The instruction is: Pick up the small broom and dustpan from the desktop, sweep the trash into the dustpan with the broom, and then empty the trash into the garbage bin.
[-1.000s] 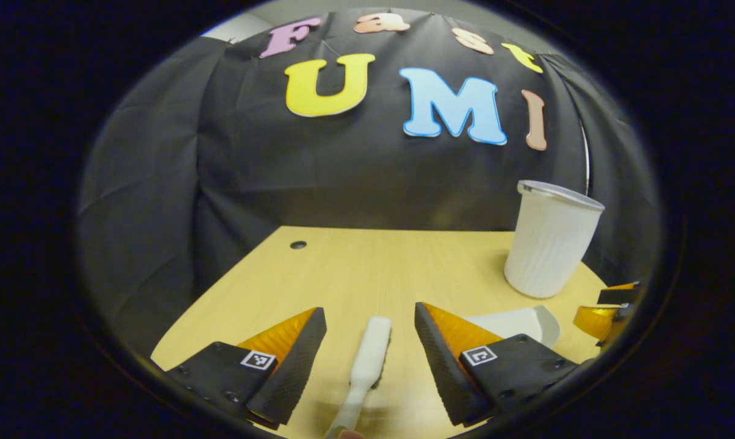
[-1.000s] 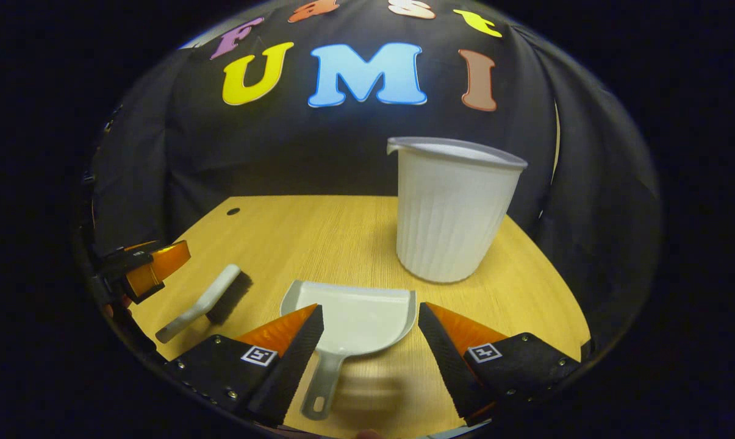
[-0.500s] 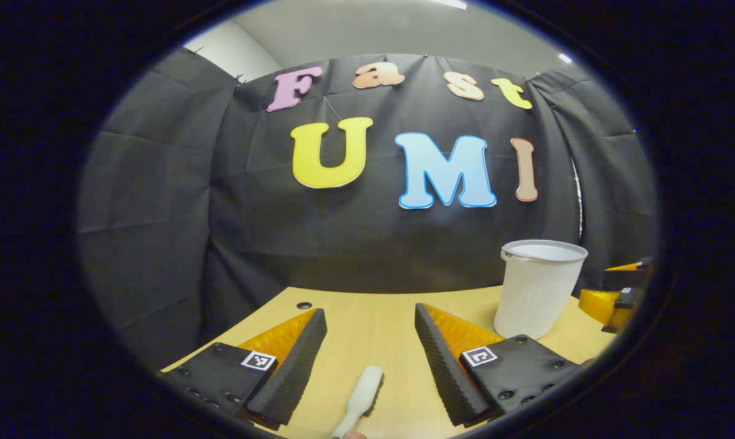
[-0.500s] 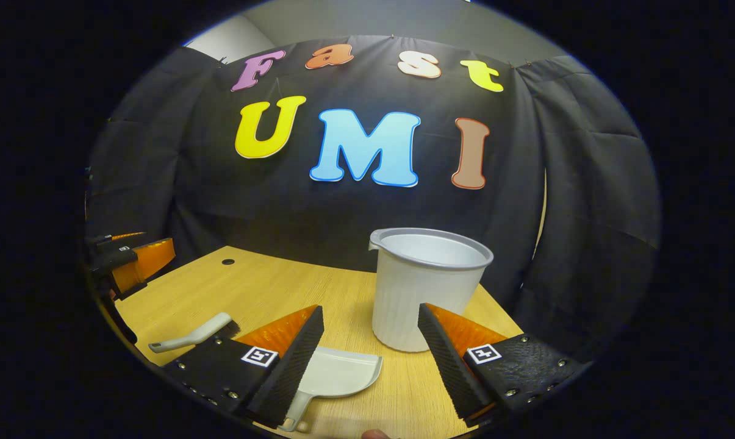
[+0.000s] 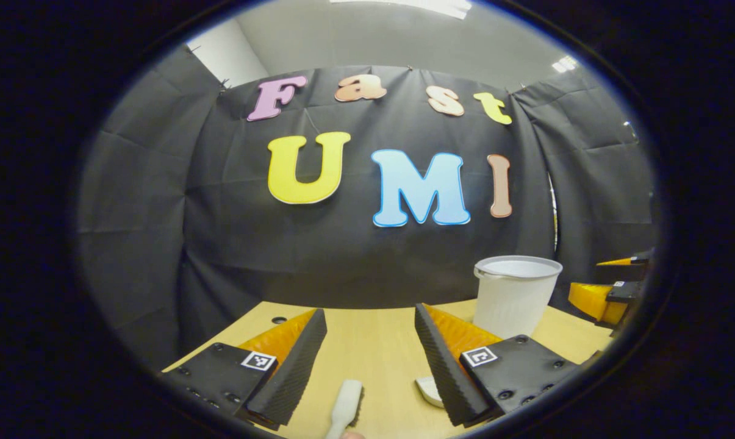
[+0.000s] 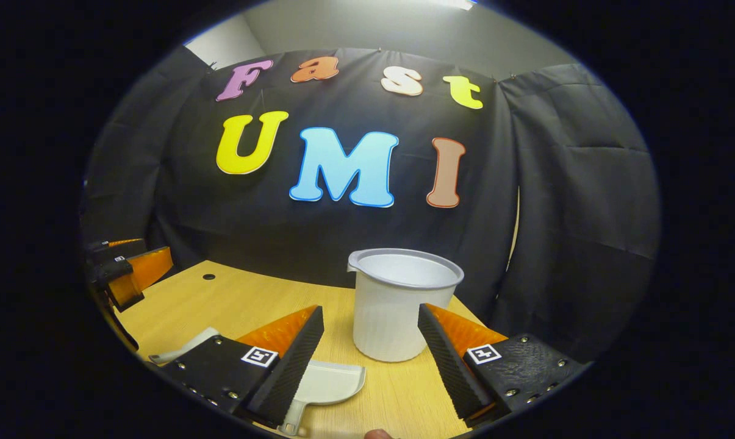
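A small white broom (image 5: 346, 407) lies on the wooden desktop (image 5: 373, 341), low between the fingers of my left gripper (image 5: 370, 360), which stands open above it. In the right gripper view the broom's white handle (image 6: 181, 350) peeks out past the left finger. The white dustpan (image 6: 324, 385) lies flat on the desk, low and left in the gap of my open right gripper (image 6: 370, 360); a sliver of the dustpan (image 5: 427, 390) appears beside the left gripper's right finger. The white ribbed garbage bin (image 6: 397, 302) stands upright beyond it; the bin (image 5: 513, 292) is at the right in the left gripper view.
Black cloth walls close in the desk at the back and sides. A cable hole (image 6: 208, 276) sits near the desk's far left corner. The other gripper (image 6: 126, 271) hovers at the left edge of the right gripper view, and at the right edge (image 5: 611, 286) of the left gripper view.
Both grippers have tilted up and pulled back from the desk; broom and dustpan slid toward the bottom of the views. Both stay open and hold nothing.
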`<action>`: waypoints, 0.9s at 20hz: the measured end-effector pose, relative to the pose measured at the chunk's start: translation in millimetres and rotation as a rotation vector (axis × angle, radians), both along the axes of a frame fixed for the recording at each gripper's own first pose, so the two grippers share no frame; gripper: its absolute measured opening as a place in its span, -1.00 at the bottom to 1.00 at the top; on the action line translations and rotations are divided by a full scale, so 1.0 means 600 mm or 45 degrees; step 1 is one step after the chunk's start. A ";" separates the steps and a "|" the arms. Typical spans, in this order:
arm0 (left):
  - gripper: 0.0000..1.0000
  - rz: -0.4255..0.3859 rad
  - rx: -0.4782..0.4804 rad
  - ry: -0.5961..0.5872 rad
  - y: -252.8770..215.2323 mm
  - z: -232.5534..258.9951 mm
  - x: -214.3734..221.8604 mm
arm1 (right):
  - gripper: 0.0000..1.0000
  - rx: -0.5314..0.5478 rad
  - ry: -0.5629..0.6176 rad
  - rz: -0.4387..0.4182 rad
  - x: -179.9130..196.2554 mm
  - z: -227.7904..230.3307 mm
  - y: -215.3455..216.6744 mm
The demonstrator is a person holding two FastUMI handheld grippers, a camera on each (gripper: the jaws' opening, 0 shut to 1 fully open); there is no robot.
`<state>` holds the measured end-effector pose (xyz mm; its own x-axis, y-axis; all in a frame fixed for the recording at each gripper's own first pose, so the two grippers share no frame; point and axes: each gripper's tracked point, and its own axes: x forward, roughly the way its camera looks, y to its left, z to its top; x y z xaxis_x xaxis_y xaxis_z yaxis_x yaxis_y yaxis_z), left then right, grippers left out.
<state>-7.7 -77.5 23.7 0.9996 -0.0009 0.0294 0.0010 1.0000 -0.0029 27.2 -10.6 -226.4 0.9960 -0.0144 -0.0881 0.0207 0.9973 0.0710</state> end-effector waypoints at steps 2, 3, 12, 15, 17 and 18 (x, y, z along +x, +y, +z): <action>0.94 0.000 0.011 -0.013 -0.004 0.014 0.001 | 0.94 0.009 -0.020 -0.012 -0.007 0.012 -0.015; 0.94 -0.004 0.011 -0.013 -0.011 0.017 0.000 | 0.93 0.011 -0.023 -0.014 -0.009 0.015 -0.020; 0.93 0.116 0.006 -0.006 -0.145 -0.010 -0.017 | 0.94 0.078 -0.027 0.076 -0.018 -0.009 -0.161; 0.93 0.132 -0.032 0.003 -0.237 -0.016 -0.018 | 0.94 0.063 -0.051 0.114 -0.019 -0.015 -0.244; 0.93 0.149 -0.070 0.008 -0.291 -0.018 -0.017 | 0.93 0.032 -0.079 0.099 -0.015 -0.015 -0.299; 0.93 0.162 -0.080 0.002 -0.314 -0.015 -0.019 | 0.93 0.008 -0.094 0.100 -0.013 -0.015 -0.323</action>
